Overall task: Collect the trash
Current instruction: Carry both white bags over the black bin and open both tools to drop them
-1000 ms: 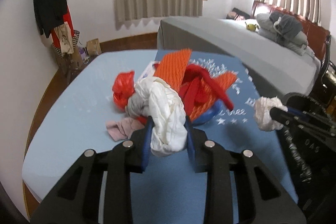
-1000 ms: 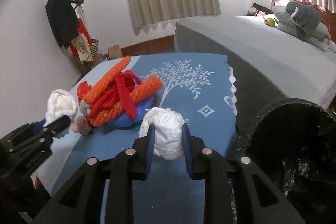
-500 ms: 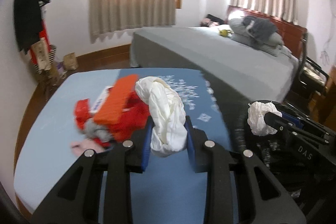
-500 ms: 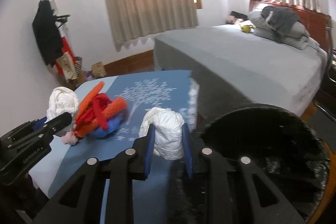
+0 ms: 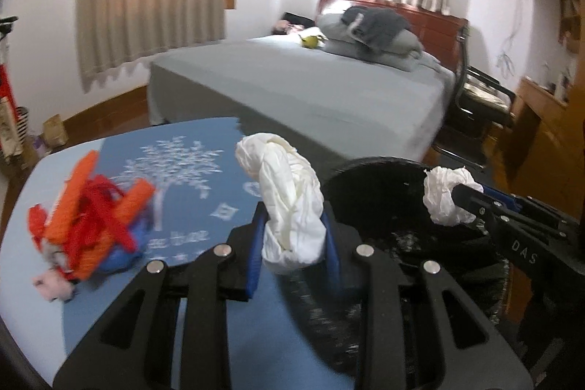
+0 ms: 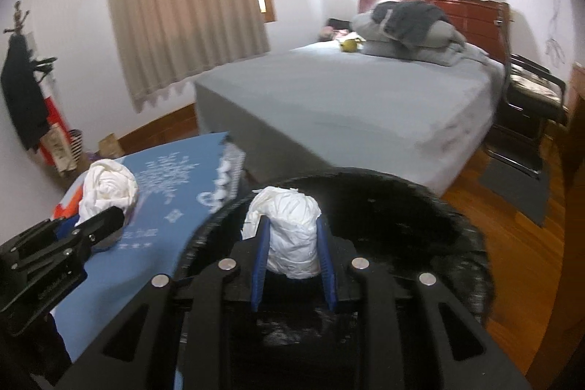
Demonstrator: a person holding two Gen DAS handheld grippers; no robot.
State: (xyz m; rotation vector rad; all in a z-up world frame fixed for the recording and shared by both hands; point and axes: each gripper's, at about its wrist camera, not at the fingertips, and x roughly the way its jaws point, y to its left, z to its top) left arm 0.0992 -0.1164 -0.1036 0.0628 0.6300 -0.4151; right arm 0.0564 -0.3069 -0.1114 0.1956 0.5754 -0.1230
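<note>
My left gripper (image 5: 292, 225) is shut on a crumpled white wad (image 5: 289, 200) and holds it at the table's right edge, next to the black-lined trash bin (image 5: 369, 178). My right gripper (image 6: 292, 243) is shut on a second white paper wad (image 6: 289, 233) and holds it over the bin's opening (image 6: 402, 214). The right gripper with its wad also shows in the left wrist view (image 5: 444, 194). The left gripper's wad also shows in the right wrist view (image 6: 108, 192). A pile of orange, red and blue trash (image 5: 95, 218) lies on the blue table (image 5: 190, 178).
A grey bed (image 5: 310, 86) with pillows stands behind the table and bin. A black chair (image 6: 526, 105) stands at the right on the wooden floor. A coat rack (image 6: 22, 90) with clothes stands at the left wall. Curtains cover the windows.
Both grippers have swung right with their wads, away from the trash pile. The right gripper now hangs over the bin and the left one has reached the table's edge beside it.
</note>
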